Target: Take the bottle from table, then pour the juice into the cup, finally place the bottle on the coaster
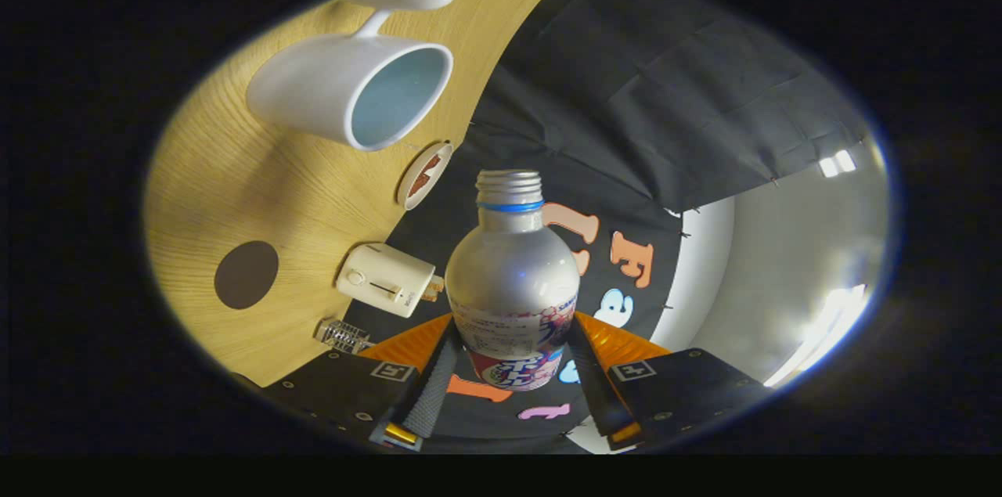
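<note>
My gripper (pixel 513 372) is shut on a silver bottle (pixel 513 286), both fingers pressing its labelled lower body. The bottle's threaded mouth has no cap and a blue ring sits under it. I am rolled far over, so the wooden table (pixel 235 192) stands like a wall beside the bottle. A white cup (pixel 344 94) with a pale blue inside stands on that table, its open mouth facing the bottle's neck; the bottle's mouth is apart from the cup's rim. A dark brown round coaster (pixel 246 274) lies flat on the table, nearer my fingers than the cup.
A small round disc (pixel 425 174) with a white rim and red pattern lies at the table's edge between cup and bottle. A cream box-shaped device (pixel 387 279) with a slider sits near the edge, and a small clear object (pixel 342 336) beside it. Black cloth hangs beyond.
</note>
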The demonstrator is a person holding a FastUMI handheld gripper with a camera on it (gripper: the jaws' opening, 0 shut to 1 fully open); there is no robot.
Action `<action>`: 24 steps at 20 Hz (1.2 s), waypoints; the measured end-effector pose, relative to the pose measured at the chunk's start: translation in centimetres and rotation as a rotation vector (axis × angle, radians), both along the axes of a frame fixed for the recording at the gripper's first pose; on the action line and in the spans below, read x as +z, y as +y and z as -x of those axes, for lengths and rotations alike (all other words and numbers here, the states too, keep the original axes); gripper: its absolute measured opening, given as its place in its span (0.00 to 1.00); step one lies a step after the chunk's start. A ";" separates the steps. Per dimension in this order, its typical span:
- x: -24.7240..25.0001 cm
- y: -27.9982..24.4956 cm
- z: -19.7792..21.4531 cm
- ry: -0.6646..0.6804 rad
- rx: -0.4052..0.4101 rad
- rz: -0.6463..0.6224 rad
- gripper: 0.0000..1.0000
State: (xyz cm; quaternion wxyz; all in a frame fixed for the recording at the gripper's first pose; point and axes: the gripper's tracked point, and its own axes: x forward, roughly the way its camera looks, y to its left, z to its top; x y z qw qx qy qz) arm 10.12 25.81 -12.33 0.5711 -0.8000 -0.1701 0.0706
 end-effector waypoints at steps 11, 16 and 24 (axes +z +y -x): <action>-5.4 -0.8 0.1 0.543 -0.107 -0.727 0.76; -3.8 -2.6 -1.2 0.685 -0.164 -1.169 0.77; -6.4 -5.4 -2.9 0.892 -0.246 -1.671 0.77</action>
